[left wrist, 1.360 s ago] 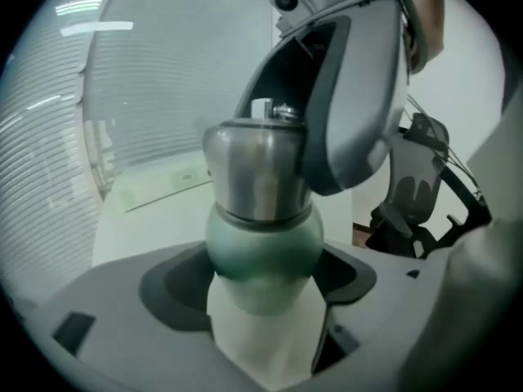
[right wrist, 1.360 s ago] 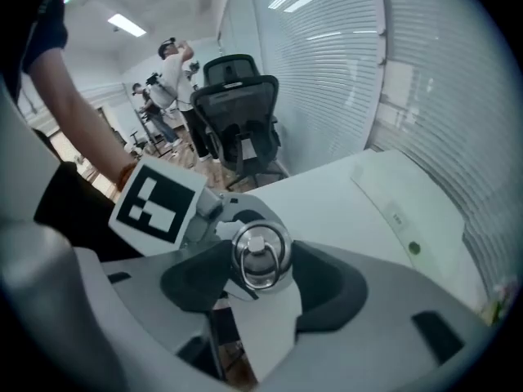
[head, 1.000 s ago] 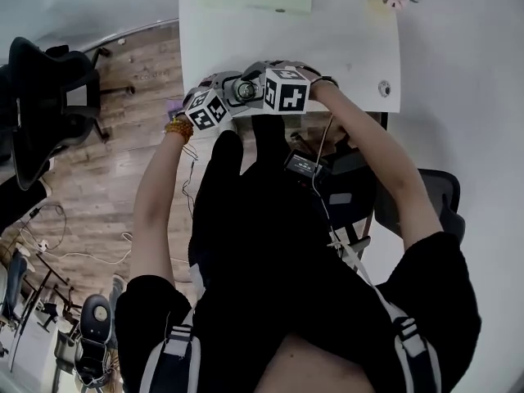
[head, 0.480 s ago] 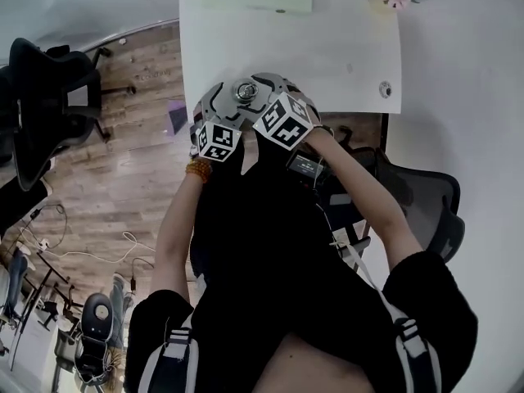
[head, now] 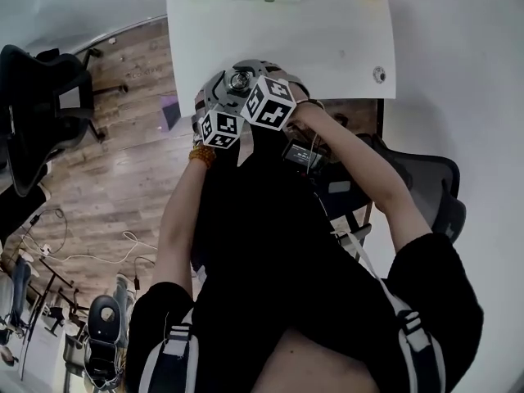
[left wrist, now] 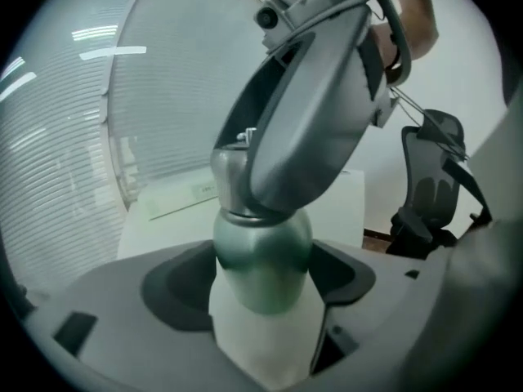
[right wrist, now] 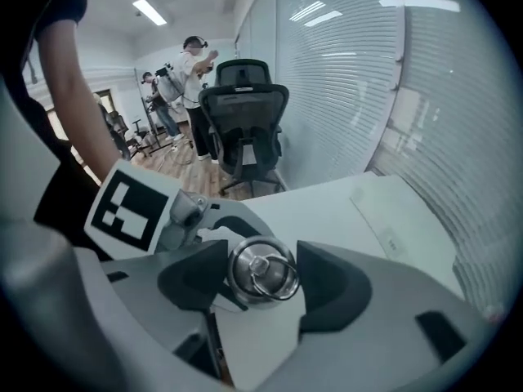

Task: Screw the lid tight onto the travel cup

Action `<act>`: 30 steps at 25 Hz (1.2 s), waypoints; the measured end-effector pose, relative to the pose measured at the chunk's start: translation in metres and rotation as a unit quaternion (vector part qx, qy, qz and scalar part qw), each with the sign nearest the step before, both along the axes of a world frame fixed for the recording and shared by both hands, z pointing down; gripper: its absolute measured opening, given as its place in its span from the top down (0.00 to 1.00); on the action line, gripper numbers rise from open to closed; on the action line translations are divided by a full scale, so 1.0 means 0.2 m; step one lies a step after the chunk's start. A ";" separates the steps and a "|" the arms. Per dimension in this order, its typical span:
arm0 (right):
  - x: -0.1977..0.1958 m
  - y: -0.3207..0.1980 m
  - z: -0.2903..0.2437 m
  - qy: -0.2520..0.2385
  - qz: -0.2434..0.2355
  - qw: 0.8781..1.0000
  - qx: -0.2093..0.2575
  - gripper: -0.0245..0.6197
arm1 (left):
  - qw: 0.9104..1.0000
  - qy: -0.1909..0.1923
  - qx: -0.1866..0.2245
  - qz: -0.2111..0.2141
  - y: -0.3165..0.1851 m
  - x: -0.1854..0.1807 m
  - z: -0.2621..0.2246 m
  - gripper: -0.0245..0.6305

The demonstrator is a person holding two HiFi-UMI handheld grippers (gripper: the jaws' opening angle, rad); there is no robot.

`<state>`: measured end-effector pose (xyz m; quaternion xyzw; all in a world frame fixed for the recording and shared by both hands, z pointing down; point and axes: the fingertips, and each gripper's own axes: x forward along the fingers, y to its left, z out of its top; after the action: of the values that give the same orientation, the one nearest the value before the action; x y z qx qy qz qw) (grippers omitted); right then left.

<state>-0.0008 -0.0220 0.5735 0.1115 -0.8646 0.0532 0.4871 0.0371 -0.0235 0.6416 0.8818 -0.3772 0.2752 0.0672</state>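
Travel cup [left wrist: 261, 260] looks like smooth, stiff metal, so I judge it light but slippery. It sits between my tools over the near edge of the table [head: 327, 39]. My left tool [left wrist: 260, 288] has just been closing and clamps the rounded body. My right tool [right wrist: 261, 282], also just closing, grips the ringed lid [right wrist: 261, 269] by its sides. Both wrists angle downward, the right more steeply.

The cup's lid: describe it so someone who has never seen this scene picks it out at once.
Find the white rectangular table; over its near edge is the green metal travel cup. The polished steel round lid caps it, and alone here bears a small metal ring on its top.
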 end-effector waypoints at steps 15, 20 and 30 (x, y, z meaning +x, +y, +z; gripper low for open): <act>-0.05 0.02 -0.02 -0.036 -0.142 0.988 -0.043 0.49 | 0.963 0.026 -0.037 0.266 0.00 -0.03 0.02 0.35; 0.03 -0.05 -0.06 -0.043 0.090 0.994 -0.047 0.48 | 0.994 0.070 -0.040 0.068 0.02 -0.10 -0.01 0.34; 0.05 -0.05 0.02 -0.047 0.209 0.976 -0.038 0.57 | 0.994 0.055 -0.041 -0.090 -0.05 -0.04 0.00 0.41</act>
<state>0.0095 -0.0311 0.5767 0.2687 -0.8411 0.1919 0.4283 0.0290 -0.0331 0.6413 0.8548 -0.4387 0.2341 0.1486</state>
